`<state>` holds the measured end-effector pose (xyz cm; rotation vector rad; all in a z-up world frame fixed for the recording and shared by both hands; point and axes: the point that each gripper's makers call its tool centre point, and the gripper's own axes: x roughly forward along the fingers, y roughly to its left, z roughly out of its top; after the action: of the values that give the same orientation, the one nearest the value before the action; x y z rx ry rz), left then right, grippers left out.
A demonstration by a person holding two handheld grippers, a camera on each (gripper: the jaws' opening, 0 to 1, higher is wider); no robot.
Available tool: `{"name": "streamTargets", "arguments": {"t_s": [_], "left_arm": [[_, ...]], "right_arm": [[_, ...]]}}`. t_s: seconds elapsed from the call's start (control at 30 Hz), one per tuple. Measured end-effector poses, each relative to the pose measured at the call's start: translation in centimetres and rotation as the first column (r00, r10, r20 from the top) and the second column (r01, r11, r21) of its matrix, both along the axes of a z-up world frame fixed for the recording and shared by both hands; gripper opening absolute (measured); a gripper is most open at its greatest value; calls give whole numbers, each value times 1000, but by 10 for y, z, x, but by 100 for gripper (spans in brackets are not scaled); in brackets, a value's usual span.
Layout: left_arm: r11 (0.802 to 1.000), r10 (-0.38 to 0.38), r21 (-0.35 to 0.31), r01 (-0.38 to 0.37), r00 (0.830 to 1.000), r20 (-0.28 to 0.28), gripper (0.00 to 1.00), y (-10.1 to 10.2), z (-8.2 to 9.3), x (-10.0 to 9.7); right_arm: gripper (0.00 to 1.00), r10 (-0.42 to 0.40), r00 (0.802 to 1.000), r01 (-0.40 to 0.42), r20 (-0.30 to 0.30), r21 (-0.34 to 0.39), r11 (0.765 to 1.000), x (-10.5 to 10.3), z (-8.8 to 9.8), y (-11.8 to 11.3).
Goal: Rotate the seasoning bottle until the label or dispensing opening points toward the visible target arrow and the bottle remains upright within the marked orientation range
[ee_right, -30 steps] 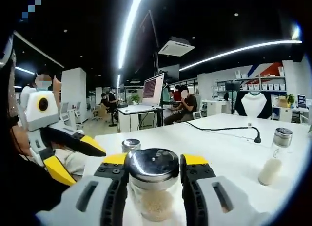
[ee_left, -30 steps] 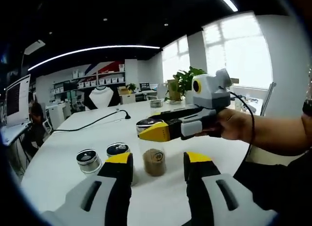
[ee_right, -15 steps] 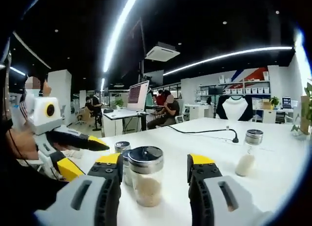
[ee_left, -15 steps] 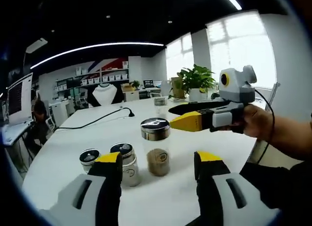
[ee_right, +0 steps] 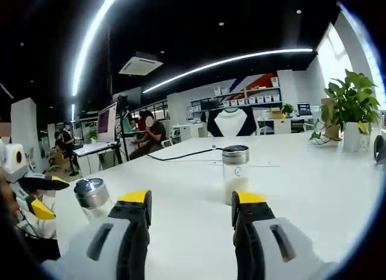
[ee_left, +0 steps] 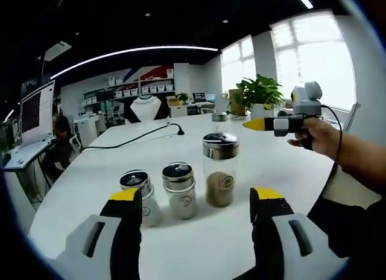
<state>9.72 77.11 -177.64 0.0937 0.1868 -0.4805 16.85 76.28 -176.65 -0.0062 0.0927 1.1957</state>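
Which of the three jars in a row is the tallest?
The seasoning bottle with brown powder, at the right end of the row in the left gripper view. Its shiny lid stands well above the two short jars beside it.

Left gripper view: looks low across the white table toward the windows, close to three shakers, the seasoning bottle nearest its jaws. Right gripper view: faces the office side, close to a lone bottle. Both views share the table and the far shelves.
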Motion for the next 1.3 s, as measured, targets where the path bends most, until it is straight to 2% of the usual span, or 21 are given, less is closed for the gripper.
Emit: {"name": "streamTargets", "arguments": {"t_s": [0.1,0.2,0.23,0.27,0.33,0.43,0.47,0.5,0.57,0.63,0.73,0.83,0.9,0.93,0.97,1.0,1.03,1.07,1.2,1.3], "left_arm": [[1000,-9,2,9,1000,6,75,-5,3,1],[1000,13,-9,-14,1000,-28,75,-2,0,1],[1000,20,-10,-21,999,-45,75,-1,-3,1],[1000,18,2,-18,999,-34,75,-3,0,2],[1000,18,4,-18,999,-29,75,-3,2,2],[999,33,12,-33,999,-15,75,0,5,6],[999,50,17,-50,999,-9,75,3,6,8],[997,70,20,-70,998,-5,75,9,6,11],[996,88,19,-87,996,-7,75,15,5,12],[992,123,25,-122,992,-32,75,26,-4,12],[990,139,24,-138,989,-57,75,34,-11,12],[988,156,26,-154,984,-84,75,43,-21,15],[984,176,25,-174,979,-106,75,48,-30,20],[983,184,26,-182,976,-115,75,52,-32,21],[980,197,32,-194,973,-124,74,56,-34,23],[978,211,36,-208,969,-128,74,60,-35,25],[976,216,40,-213,966,-139,74,62,-39,25],[976,220,45,-215,965,-146,74,64,-41,24],[973,231,53,-225,960,-157,74,69,-45,23],[971,238,55,-232,959,-155,74,73,-43,21]], "right_arm": [[52,-6,1000,6,-2,-31,1000,1,-1,0],[52,-21,1000,21,-6,-24,999,-5,4,-7],[52,-40,999,40,2,-12,999,-11,10,-14],[52,-90,996,90,19,4,996,-15,17,-30],[50,-110,994,110,26,7,994,-15,19,-35],[48,-215,977,215,18,-3,977,-7,16,-59],[48,-269,963,269,14,-22,963,-1,12,-71],[48,-354,935,354,-5,-36,935,12,5,-92],[48,-423,905,422,-47,-31,906,25,1,-112],[49,-528,846,528,-73,-25,849,50,1,-140],[49,-548,831,549,-92,-12,835,74,2,-147],[49,-577,811,577,-96,-30,816,96,-8,-148],[49,-628,774,628,-80,-28,777,129,-4,-161],[48,-639,765,639,-82,-22,769,144,-2,-163],[48,-660,749,659,-67,-30,751,172,1,-164],[47,-663,746,662,-62,-33,748,180,1,-163],[47,-672,737,671,-65,-45,740,199,-6,-160],[46,-675,732,674,-92,-45,737,208,-12,-158],[40,-676,733,676,-80,-37,736,222,-10,-146],[39,-679,733,677,-21,-72,733,225,-9,-144]]}}
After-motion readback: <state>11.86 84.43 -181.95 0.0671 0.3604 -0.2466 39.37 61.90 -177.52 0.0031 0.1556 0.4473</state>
